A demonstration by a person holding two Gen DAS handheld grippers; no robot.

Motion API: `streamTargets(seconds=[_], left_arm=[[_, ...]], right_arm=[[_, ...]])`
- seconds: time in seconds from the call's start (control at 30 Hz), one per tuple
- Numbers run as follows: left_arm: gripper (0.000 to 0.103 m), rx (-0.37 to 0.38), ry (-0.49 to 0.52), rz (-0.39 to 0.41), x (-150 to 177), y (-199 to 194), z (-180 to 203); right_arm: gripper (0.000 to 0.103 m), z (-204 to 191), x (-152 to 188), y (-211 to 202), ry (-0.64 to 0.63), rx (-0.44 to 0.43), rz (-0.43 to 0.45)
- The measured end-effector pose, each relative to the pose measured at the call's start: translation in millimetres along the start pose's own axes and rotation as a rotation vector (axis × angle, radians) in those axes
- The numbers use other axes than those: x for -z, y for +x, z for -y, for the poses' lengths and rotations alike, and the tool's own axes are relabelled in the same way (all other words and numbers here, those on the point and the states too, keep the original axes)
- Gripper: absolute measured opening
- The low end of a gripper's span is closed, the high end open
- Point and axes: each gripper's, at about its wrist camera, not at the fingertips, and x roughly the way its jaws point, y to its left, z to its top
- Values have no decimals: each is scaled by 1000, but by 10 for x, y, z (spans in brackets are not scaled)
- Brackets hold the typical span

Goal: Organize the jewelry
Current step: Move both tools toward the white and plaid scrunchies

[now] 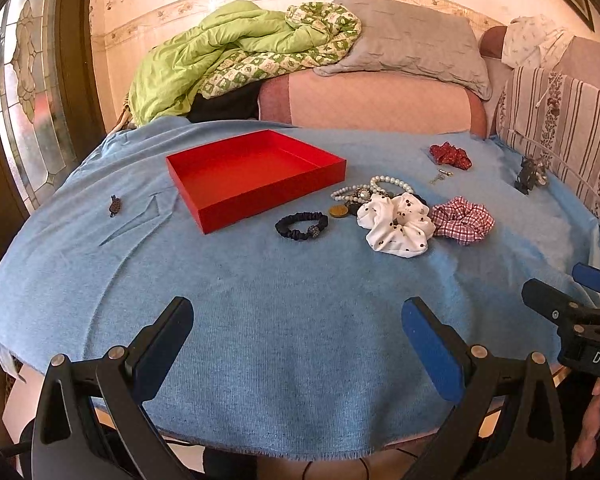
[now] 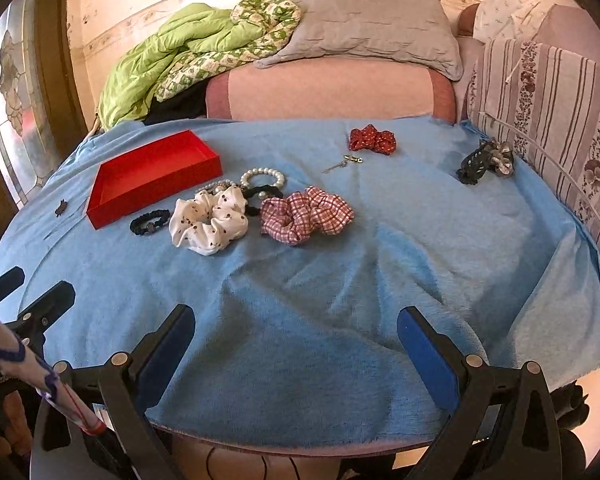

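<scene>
The left gripper point(image 1: 298, 344) has its jaws spread wide, nothing between the blue pads point(image 1: 432, 354); its black fingers reach forward, level with each other; the right gripper point(image 2: 296, 350) stands the same way, jaws wide apart and holding nothing, blue pads point(image 2: 426, 356) facing inward; the two sit side by side, the right one's fingertips showing just off the left gripper's right flank; part of a hand point(image 1: 594, 428) shows below that neighbouring gripper, gripping its body.
</scene>
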Motion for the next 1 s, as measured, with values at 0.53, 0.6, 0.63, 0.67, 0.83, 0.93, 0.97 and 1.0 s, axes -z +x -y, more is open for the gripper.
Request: streamTargets(seconds=[0.53, 0.6, 0.63, 0.67, 0.83, 0.93, 0.97, 1.0], left_arm=[[103, 3, 2, -9, 33, 29, -23], [103, 0, 2, -11, 39, 33, -25], [103, 1, 3, -12, 38, 38, -24], [103, 0, 3, -12, 38, 38, -22], [103, 0, 5, -14, 46, 44, -25], [103, 0, 6, -16, 51, 49, -28], [103, -1, 7, -16, 54, 49, -29], [103, -1, 7, -16, 50, 49, -28]], right_arm=[[103, -1, 19, 42, -2, -3, -17], [103, 6, 23, 45, 2, -4, -19], [103, 9, 20, 47, 2, -4, -20], [103, 15, 18, 50, 2, -3, -21], [103, 19, 25, 54, 3, -1, -25], [103, 23, 27, 56, 4, 1, -27], [103, 23, 26, 57, 5, 1, -27], [103, 26, 28, 56, 7, 1, -28]])
